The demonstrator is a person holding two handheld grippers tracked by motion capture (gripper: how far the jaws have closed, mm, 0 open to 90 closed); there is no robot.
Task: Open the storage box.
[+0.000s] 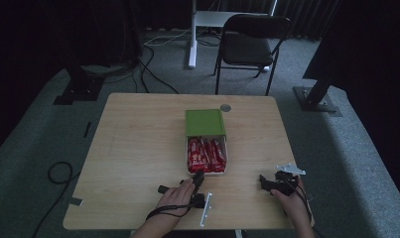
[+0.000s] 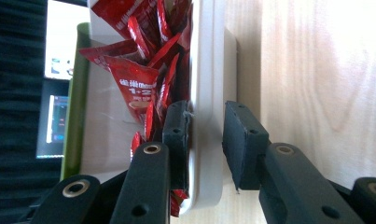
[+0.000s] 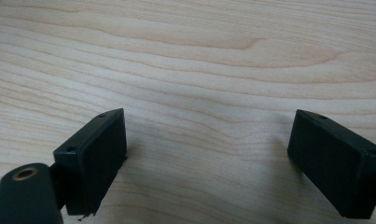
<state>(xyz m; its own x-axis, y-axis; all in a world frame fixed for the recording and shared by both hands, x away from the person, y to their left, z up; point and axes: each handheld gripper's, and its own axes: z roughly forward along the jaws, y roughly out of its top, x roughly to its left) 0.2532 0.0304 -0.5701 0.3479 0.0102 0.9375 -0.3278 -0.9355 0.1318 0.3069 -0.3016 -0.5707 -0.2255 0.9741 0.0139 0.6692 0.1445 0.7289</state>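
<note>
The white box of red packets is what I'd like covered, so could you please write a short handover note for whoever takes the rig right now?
Left hand-held gripper: shut on the near wall of the white box, one jaw inside by the red packets, one outside.
Right hand-held gripper: open, nothing between the jaws, resting over bare table to the right of the box.
Things: the box sits mid-table, its green lid slid back over the far half, and the near half is open and full of packets.
Done: lid part-open, box gripped.
Left: probably steady the box with the left and take packets with the right.
</note>
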